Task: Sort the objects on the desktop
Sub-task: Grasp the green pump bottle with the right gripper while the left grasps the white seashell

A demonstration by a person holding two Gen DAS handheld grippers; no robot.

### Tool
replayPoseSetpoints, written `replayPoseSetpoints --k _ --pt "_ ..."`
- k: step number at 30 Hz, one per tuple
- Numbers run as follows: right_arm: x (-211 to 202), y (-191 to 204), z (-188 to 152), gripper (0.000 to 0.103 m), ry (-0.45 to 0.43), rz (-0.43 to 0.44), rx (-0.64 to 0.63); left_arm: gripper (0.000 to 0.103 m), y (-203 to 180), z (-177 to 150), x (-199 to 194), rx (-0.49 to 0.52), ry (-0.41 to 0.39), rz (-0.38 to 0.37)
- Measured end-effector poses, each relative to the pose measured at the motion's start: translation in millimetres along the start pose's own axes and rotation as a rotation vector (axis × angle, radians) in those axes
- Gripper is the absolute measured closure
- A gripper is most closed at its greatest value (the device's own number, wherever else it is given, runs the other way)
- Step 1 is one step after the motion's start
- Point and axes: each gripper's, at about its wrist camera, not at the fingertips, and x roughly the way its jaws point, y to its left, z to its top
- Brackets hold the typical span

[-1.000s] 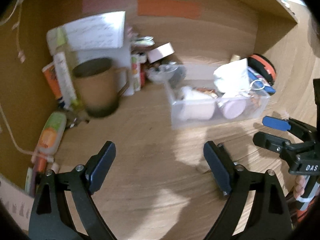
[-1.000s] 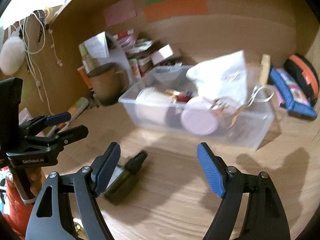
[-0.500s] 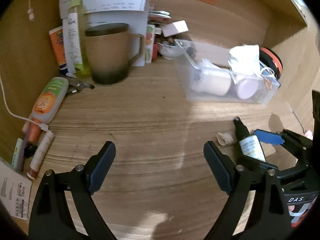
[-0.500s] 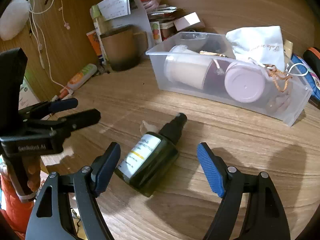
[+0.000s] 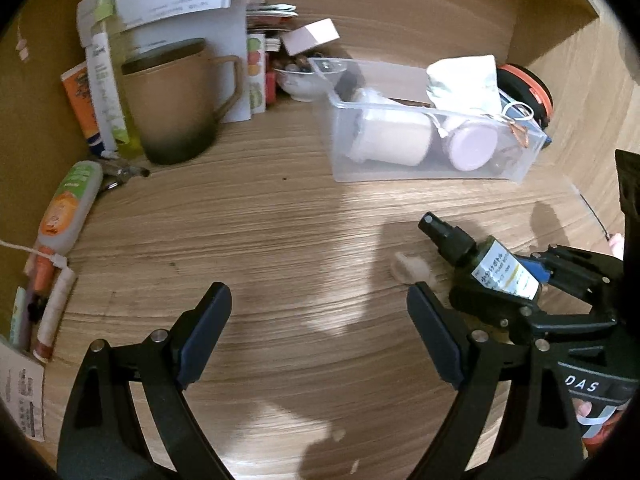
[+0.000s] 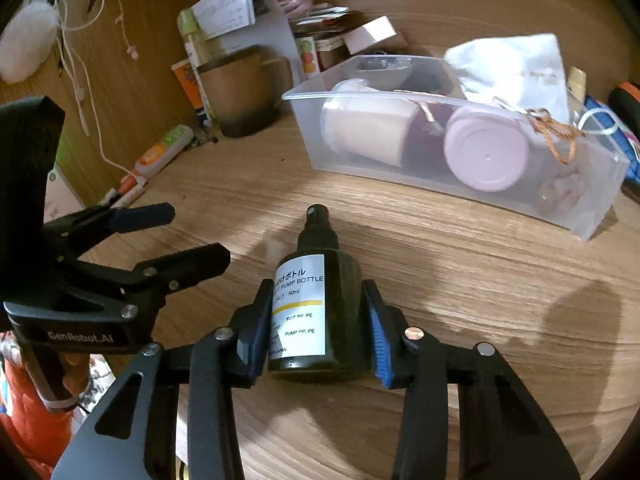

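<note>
Dark green pump bottle [image 6: 320, 312], white label reading "PUMP BOTTLE", black spray head pointing away from the tongs: lies between the fingers of the right gripper [image 6: 318, 334], whose blue pads [image 6: 378, 344] press against its two sides. The bottle's underside is at or just above the wooden desktop [image 6: 460, 280]; contact cannot be told. In the left wrist view the same bottle [image 5: 486, 266] sits to the right of the left tongs, held in the right gripper [image 5: 516, 280].

Left gripper [image 5: 318, 338]: fingers spread wide, nothing between them, bare wood beneath. From the right wrist view it [image 6: 188, 232] stands to the left of the bottle, apart from it, spread.

Clear plastic bin [image 6: 560, 216]: ahead and to the right of the right tongs, well beyond the bottle's spray head. Contents: one cream cylindrical container [image 6: 368, 130] on its side, one pink-lidded jar [image 6: 486, 154] on its side, one white cloth pouch [image 6: 516, 66] at the far right end.

Brown mug [image 5: 180, 108], handle to the right: ahead and to the left of the left tongs, upright against the back clutter.

Green-and-orange tube [image 5: 70, 204]: far left of the left tongs, lying flat near the side wall.

Small pale scrap [image 5: 408, 268]: on the wood just ahead of the left gripper's right finger, beside the bottle.
</note>
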Motion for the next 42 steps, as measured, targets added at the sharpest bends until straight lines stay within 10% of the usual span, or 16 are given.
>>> replayPoseSetpoints --k 12,19,34,42 --pt "-37.7 -50.8 1.6 0.065 -0.079 -0.002 0.09 0.013 -46.0 13.1 21.0 0.099 0.035 -0.014" --pt "-49.4 -69.3 1.1 0.065 -0.121 0.004 0.112 0.045 -59.6 17.1 27.3 0.137 0.038 -0.01" --pt "-51.7 -77.5 -2.9 0.065 -0.126 0.047 0.124 0.081 -66.0 15.8 27.2 0.126 0.018 0.028" --pt "-57.3 -80.4 -1.8 0.065 -0.135 0.045 0.118 0.082 -64.9 18.3 20.9 0.094 0.013 0.013"
